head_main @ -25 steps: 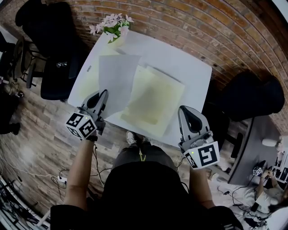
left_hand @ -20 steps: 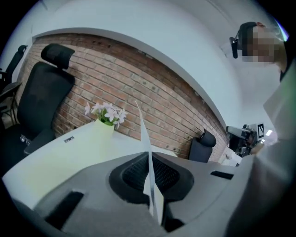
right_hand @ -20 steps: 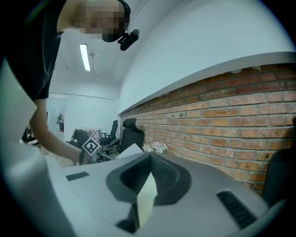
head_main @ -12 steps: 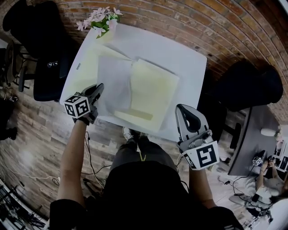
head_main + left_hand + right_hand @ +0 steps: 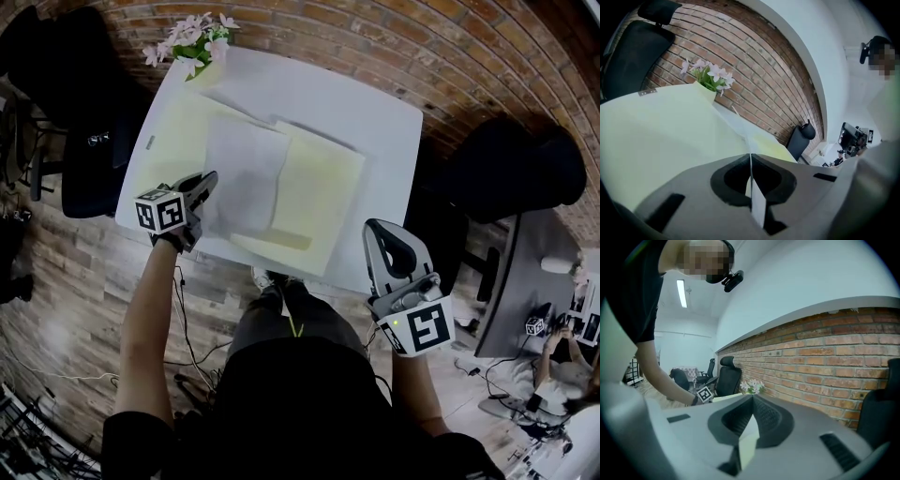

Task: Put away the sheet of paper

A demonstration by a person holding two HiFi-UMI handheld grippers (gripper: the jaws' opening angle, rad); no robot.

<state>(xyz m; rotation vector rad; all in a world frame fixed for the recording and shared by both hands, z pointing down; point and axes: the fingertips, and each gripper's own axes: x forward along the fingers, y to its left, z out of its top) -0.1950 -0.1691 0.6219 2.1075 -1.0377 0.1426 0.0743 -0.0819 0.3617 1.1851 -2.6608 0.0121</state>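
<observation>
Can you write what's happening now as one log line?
left gripper: shut on thin white paper sheet | right gripper: shut, nothing held | sheet: over pale yellow folder

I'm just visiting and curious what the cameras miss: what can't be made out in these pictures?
- Head view: any print on the sheet is too small to read; the sheet covers part of the folder.
- Left gripper view: the left tongs hide everything below them; the sheet shows only edge-on.
- Right gripper view: the right tongs fill the lower half; the flowers are tiny.
</observation>
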